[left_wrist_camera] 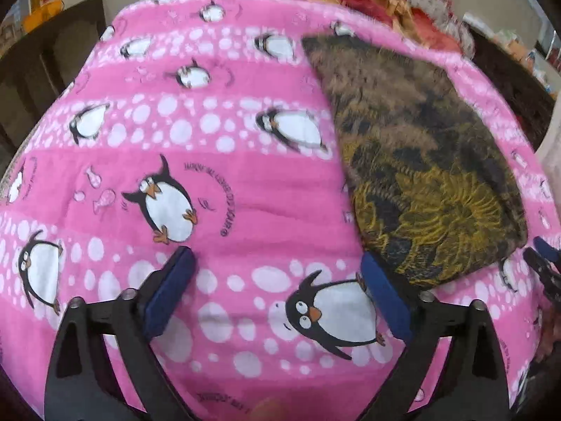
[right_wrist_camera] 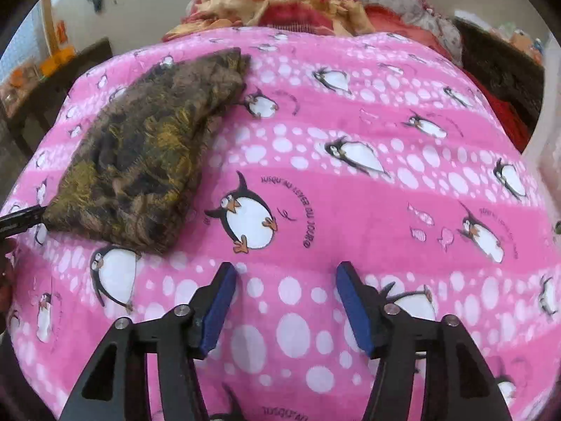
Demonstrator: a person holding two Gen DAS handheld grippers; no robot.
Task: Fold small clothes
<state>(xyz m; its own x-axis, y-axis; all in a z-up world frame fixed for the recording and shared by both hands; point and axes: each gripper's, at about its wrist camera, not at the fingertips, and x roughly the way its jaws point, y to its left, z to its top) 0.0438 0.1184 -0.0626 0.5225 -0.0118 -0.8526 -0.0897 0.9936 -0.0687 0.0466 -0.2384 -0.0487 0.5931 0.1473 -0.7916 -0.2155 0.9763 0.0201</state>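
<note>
A small brown, black and yellow patterned garment (left_wrist_camera: 420, 161) lies folded flat on a pink penguin-print blanket (left_wrist_camera: 217, 175). In the left wrist view it is on the right. My left gripper (left_wrist_camera: 277, 259) is open and empty, its right finger beside the garment's near corner. In the right wrist view the garment (right_wrist_camera: 147, 154) lies at the left. My right gripper (right_wrist_camera: 285, 270) is open and empty over the blanket (right_wrist_camera: 350, 193), to the right of the garment. The right gripper's fingers (left_wrist_camera: 543, 263) show at the left view's right edge. The left gripper's fingertip (right_wrist_camera: 21, 219) shows at the garment's left corner.
A heap of red and orange cloth (right_wrist_camera: 280, 3) lies beyond the blanket's far edge. Dark wooden furniture (left_wrist_camera: 45, 66) stands at the left, and a dark piece (right_wrist_camera: 498, 77) at the right. A pale wall is behind.
</note>
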